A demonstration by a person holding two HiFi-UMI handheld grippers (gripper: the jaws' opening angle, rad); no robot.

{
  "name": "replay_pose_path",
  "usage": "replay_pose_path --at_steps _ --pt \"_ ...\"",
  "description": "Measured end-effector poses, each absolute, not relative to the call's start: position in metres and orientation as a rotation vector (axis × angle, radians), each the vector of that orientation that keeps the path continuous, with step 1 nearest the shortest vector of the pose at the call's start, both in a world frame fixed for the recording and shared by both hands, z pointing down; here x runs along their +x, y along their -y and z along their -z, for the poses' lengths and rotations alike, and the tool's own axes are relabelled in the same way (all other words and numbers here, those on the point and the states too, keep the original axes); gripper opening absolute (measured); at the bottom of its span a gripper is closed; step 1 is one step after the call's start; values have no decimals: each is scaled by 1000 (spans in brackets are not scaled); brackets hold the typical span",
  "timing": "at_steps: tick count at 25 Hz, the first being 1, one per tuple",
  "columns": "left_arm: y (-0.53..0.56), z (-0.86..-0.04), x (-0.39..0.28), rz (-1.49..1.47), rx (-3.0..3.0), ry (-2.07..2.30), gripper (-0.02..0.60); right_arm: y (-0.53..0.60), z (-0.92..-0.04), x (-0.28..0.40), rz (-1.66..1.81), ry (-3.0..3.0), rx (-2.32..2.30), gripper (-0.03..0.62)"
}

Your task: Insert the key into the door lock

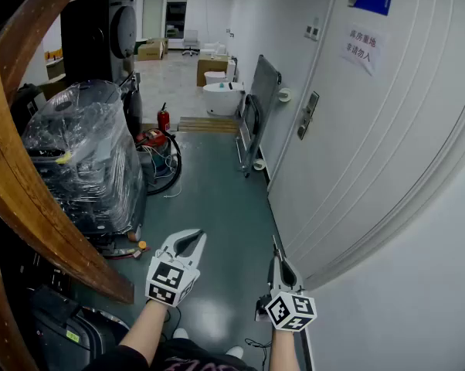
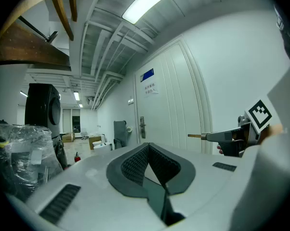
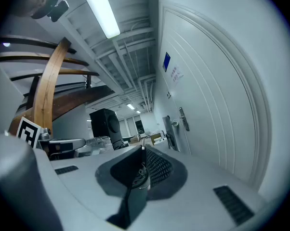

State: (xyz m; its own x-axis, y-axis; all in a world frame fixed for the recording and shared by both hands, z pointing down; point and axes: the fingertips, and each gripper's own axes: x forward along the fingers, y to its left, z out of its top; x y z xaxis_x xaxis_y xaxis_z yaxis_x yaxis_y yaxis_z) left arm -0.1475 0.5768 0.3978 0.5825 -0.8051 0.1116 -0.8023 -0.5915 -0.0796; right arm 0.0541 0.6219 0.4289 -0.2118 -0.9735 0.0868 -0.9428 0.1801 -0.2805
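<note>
The white door fills the right side of the head view. Its metal handle and lock plate sit well ahead of both grippers, and show again far off in the left gripper view and the right gripper view. My right gripper is held level beside the door and is shut on the key, whose brass blade sticks out past the tips. The key's ring lies between the pads of the right gripper. My left gripper hangs to its left, tips together, holding nothing.
A plastic-wrapped machine and a curved wooden beam crowd the left. Down the corridor are a red fire extinguisher, cables, a white tub and a grey panel leaning against the wall. Green floor runs between them.
</note>
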Motion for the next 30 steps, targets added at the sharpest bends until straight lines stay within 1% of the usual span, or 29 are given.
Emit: replay_pose_path --at_steps 17,30 --pt "-563 -406 -157 230 -2790 -1362 12 -610 -431 43 390 -2299 -1909 78" --pt "-561 -417 -209 236 -2812 -1346 12 -607 -443 -6 361 -2359 -1959 78"
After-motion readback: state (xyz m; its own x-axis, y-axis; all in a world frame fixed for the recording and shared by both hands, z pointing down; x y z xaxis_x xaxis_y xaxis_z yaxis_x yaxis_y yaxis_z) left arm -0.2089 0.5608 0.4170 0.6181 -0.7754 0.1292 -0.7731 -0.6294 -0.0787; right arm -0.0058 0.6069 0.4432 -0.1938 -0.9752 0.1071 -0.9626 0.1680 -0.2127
